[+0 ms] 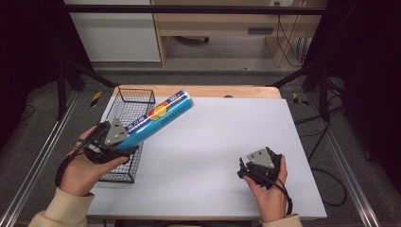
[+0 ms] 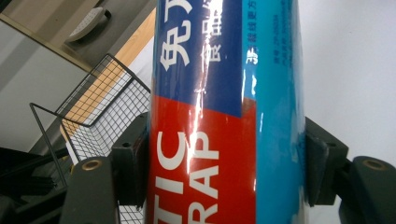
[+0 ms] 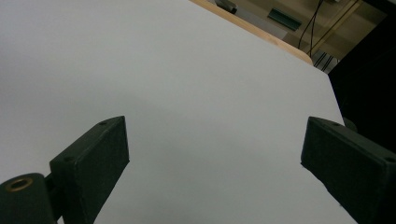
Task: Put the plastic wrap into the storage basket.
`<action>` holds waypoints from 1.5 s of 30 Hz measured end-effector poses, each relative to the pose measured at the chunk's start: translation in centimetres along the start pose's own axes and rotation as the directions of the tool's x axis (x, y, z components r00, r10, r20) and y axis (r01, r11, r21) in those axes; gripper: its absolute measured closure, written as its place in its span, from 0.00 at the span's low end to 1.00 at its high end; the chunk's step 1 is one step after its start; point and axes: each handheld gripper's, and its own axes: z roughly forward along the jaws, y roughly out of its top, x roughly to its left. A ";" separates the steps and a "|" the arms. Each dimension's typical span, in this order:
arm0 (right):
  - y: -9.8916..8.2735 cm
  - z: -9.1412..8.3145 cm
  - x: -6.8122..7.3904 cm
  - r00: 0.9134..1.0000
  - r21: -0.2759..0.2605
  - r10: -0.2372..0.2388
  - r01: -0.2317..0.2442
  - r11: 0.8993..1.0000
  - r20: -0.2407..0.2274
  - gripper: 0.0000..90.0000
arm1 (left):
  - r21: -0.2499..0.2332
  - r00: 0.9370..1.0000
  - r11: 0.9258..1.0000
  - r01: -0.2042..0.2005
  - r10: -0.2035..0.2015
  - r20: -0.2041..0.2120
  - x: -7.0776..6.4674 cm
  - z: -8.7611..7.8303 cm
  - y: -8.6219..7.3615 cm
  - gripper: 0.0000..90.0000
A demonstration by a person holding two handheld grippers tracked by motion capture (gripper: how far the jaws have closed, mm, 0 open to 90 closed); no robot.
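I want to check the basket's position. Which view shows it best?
The high view: the whole wire basket sits at the table's left edge. The left gripper view catches just a corner behind the tube.

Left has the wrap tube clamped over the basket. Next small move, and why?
Probably lower the left gripper so the plastic wrap tube settles into the wire basket: its jaws clamp the tube's near end, the tube slants up above the basket, and the right gripper sits open, empty.

Even overhead light brightens the white table [image 1: 213,142]; surroundings fall dark. Glare streaks the glossy tube [image 2: 224,116], whose close-up print is slightly soft.
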 end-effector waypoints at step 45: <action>0.0 0.1 0.5 0.999 0.004 0.019 -0.019 1.000 -0.028 0.10 | 0.120 0.977 0.974 0.194 -0.181 -0.110 0.4 -1.2 -2.4 0.36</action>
